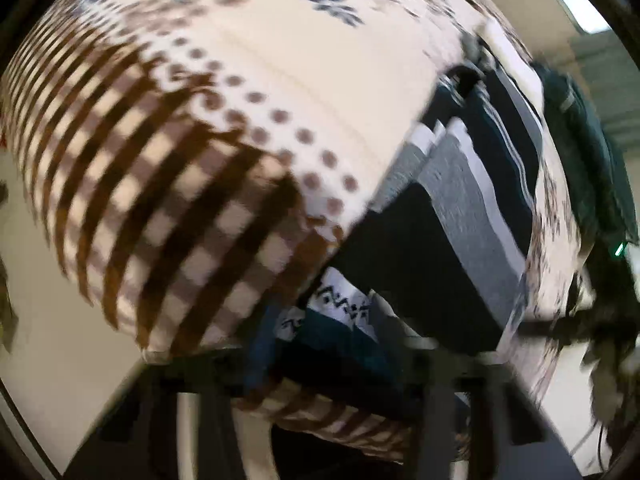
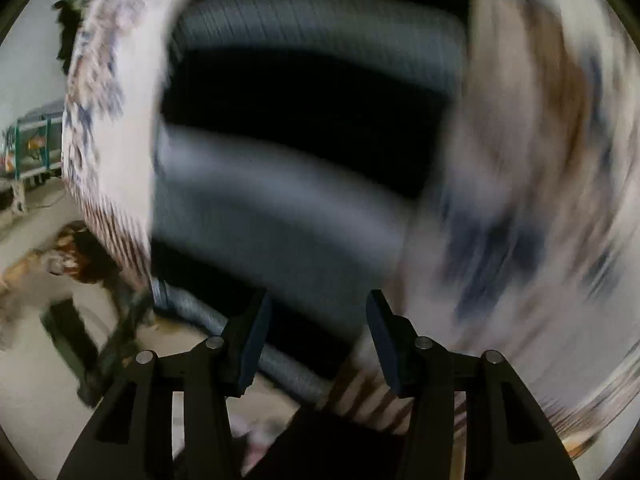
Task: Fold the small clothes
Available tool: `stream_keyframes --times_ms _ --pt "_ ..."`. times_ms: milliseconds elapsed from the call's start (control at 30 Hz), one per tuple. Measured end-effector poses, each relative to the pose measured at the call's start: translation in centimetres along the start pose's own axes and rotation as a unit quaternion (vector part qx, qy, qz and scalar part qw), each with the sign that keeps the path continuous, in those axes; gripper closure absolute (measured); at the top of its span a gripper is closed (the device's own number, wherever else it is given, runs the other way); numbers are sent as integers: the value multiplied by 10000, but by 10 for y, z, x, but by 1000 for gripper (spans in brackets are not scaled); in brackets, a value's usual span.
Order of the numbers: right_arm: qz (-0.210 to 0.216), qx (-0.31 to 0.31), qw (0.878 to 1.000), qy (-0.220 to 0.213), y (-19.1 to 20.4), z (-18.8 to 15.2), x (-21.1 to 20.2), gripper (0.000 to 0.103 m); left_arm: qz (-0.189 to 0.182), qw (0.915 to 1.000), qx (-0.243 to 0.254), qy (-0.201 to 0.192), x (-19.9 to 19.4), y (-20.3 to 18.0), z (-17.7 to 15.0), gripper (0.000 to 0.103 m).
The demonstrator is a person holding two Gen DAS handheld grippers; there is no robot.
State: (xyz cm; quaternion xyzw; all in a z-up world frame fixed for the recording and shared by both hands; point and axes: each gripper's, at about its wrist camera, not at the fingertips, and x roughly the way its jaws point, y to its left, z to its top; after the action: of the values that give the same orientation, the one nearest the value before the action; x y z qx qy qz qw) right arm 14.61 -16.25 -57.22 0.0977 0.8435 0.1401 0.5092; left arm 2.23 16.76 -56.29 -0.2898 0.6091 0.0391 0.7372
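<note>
A striped garment [image 1: 448,216] in navy, grey and white bands lies on a patterned cloth surface [image 1: 248,92] with brown checks, dots and blue flowers. In the left wrist view my left gripper [image 1: 332,364] is blurred at the bottom, and the garment's patterned hem lies between its fingers; how wide the jaws stand is unclear. In the right wrist view the striped garment [image 2: 304,168] fills the middle. My right gripper [image 2: 316,336] is open, its dark pads [image 2: 252,344] apart, just before the garment's grey rolled edge [image 2: 280,364].
The patterned cloth [image 2: 108,128] drapes over the surface edge at left. Pale floor [image 2: 36,340] lies below, with a dark frame and a brown patterned heap [image 2: 72,256]. A dark teal garment [image 1: 592,160] lies at the far right edge.
</note>
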Motion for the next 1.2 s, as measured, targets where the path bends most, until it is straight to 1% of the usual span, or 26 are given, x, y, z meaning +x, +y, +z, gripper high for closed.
stream_keyframes --times_ms 33,67,100,133,200,233,267,333,433,533,600,633,700,733,767,833,900,933,967,1000,1067,1133,1200 --pt "81 191 9997 112 -8 -13 17 52 104 9999 132 23 3 -2 -1 98" --pt "173 397 9988 250 -15 -28 36 52 174 9995 280 -35 2 -4 -4 98" --pt "322 642 9966 411 -24 -43 55 52 223 9992 328 -90 1 -5 -5 98" --pt "480 772 9948 463 -28 -54 67 52 228 9991 333 -118 0 -6 -5 99" --pt "610 975 9926 393 -36 -68 79 54 242 9990 315 -207 -7 -6 -7 99" --pt "760 1071 9911 206 -39 -75 80 62 235 9990 289 -264 -12 -5 -9 99" --pt "767 1139 9905 55 -42 -81 80 94 223 9990 260 -301 -16 -5 -11 100" --pt "721 1141 9907 -165 -43 -91 76 95 199 9989 138 -399 -27 -3 -19 100" --pt "406 709 9960 -362 -32 -109 71 96 198 9987 105 -462 -33 -3 -31 100" --pt "221 486 9979 -373 -32 -122 71 96 236 9986 0 -465 -32 5 -40 99" --pt "167 405 9984 -358 -33 -122 78 96 210 9985 -171 -466 -27 16 -41 99" --pt "113 368 9987 -343 -28 -119 84 96 113 9990 -197 -372 -21 21 -41 99" --pt "13 273 9995 -173 -30 -111 88 94 138 9991 -181 -355 -20 18 -39 99" --pt "90 319 9994 14 -35 -107 87 92 127 9992 -172 -345 -20 16 -38 99" --pt "165 382 9991 82 -37 -104 81 87 169 9991 -110 -376 -25 13 -37 99" --pt "372 421 9984 -103 -43 -98 51 87 170 9990 -18 -409 -29 7 -32 99" --pt "523 418 9969 -405 -46 -88 16 77 139 9989 12 -449 -31 4 -30 99" --pt "652 443 9949 -632 -45 -78 -7 73 109 9988 14 -471 -32 4 -30 99" --pt "720 453 9931 -806 -43 -66 -27 66 73 9988 3 -493 -32 6 -30 99" --pt "781 445 9913 -959 -35 -50 -46 63 50 9988 -10 -492 -32 7 -29 99" --pt "926 379 9865 -1299 -16 -7 -88 59 -29 9989 -84 -470 -30 11 -29 99" --pt "842 336 9827 -1613 2 43 -119 57 -88 9990 -143 -414 -28 16 -28 99" --pt "593 236 9781 -1982 30 102 -146 57 -184 9989 -234 -358 -26 20 -26 99"
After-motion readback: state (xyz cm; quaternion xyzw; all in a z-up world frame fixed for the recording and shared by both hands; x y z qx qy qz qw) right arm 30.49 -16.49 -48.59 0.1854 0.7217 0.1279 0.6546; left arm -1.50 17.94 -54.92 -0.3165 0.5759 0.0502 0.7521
